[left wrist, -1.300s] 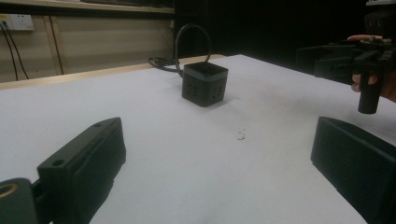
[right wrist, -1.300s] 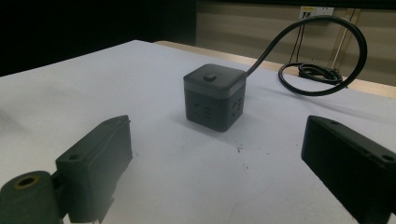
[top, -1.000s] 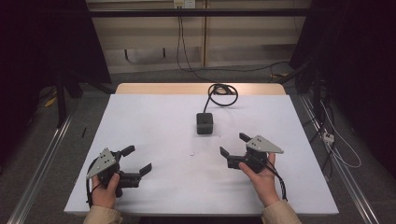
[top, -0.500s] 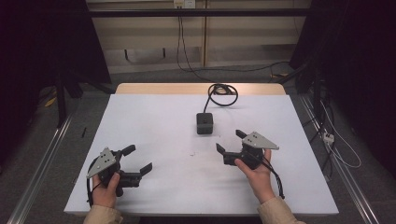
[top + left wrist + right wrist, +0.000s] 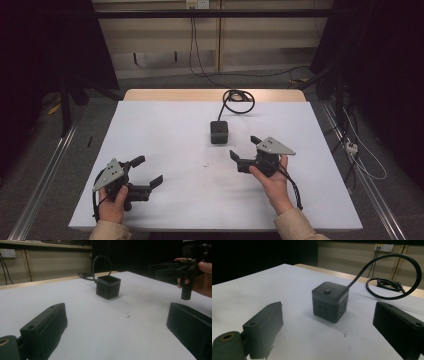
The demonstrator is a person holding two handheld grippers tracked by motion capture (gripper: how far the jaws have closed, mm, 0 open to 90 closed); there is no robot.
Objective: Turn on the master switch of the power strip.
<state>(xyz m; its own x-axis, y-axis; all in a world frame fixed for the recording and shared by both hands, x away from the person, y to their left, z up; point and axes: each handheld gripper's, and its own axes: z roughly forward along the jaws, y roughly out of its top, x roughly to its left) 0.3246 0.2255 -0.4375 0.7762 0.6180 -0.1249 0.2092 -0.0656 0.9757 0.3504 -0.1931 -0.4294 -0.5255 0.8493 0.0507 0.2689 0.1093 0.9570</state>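
Note:
A black cube power socket stands on the white table, with its black cable coiled behind it at the far edge. My right gripper is open, just near-right of the cube and pointing at it. In the right gripper view the cube sits a short way ahead of the spread jaws, with a small button on its top. My left gripper is open and empty at the near left. In the left gripper view the cube is farther off, ahead of the gripper.
The right hand and its gripper appear at the right edge of the left gripper view. A small dark mark lies on the table between the grippers. A wooden strip borders the table's far edge.
My right gripper has moved left and forward, closer to the cube. The left gripper has stayed where it was.

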